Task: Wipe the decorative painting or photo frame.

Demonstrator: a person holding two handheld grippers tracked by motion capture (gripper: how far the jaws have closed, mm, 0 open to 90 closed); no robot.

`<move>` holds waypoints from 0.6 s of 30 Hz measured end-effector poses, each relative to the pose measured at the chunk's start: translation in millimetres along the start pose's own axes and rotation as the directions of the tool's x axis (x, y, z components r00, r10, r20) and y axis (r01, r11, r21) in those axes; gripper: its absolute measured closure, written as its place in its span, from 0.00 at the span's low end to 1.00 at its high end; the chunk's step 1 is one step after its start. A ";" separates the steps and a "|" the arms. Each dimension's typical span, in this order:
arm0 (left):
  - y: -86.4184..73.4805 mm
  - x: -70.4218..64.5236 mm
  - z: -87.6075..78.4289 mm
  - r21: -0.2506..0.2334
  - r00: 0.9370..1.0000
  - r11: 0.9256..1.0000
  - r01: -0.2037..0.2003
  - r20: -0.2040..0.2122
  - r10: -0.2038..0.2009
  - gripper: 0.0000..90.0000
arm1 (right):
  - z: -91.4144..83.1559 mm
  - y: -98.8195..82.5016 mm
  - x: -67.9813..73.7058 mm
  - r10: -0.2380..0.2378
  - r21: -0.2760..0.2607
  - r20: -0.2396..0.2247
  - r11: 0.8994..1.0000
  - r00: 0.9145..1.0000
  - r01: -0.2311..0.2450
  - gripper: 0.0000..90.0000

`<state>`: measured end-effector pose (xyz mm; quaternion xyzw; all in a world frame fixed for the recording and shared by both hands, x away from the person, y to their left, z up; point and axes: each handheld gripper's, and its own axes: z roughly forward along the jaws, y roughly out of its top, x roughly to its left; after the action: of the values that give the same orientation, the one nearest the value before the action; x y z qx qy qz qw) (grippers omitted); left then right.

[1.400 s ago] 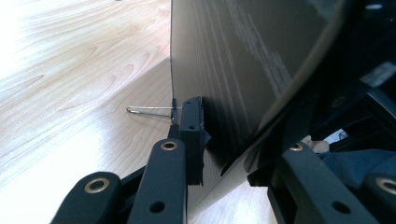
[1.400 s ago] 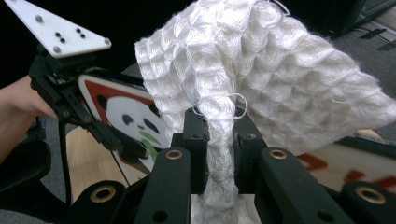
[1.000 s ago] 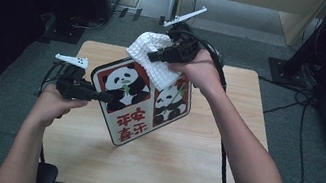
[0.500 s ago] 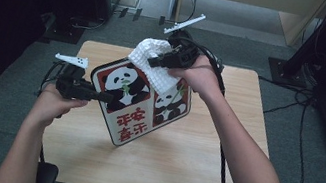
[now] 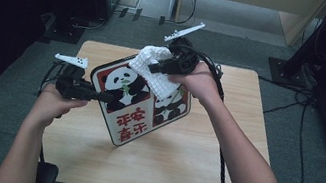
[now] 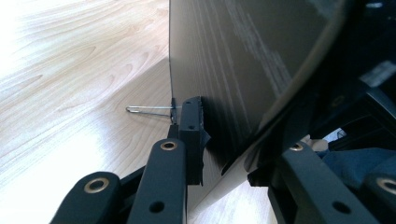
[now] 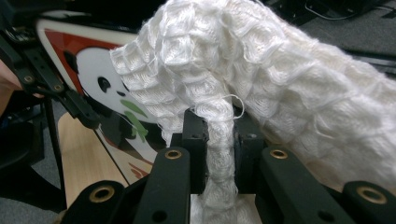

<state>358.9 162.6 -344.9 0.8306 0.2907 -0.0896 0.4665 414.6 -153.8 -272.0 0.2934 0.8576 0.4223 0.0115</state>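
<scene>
**Panda tray held up, cloth on its face**

Nearest, the bench [image 5: 178, 165] lies bare. At mid-left, the left gripper [image 5: 99, 95] has its jaws clamped on the edge of the panda tray [image 5: 138, 117], propping it tilted on its near corner. Farther right, the right gripper [image 5: 157, 67] pinches the white cloth [image 5: 154, 70] against the tray's upper face. Wiping looks begun, the lower face remains. Nothing obstructs.

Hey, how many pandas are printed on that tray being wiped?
2. One panda on the tray's left half, beside the left gripper; another on the right, partly under the white cloth, which may hide more.
</scene>
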 end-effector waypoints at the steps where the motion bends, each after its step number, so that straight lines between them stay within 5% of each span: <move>1: 0.0 0.0 0.0 0.000 1.000 1.000 0.000 0.000 0.000 0.82 | 0.8 -1.7 -1.0 -0.003 0.002 0.000 1.000 1.000 0.003 0.89; 18: 0.1 0.1 0.1 0.003 1.000 1.000 0.001 0.002 -0.001 0.82 | 11.4 -27.7 -9.5 0.024 0.009 -0.016 1.000 1.000 -0.024 0.88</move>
<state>359.0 162.5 -344.9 0.8310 0.2906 -0.0909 0.4655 411.9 -163.6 -301.8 0.3003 0.8560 0.4209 -0.0020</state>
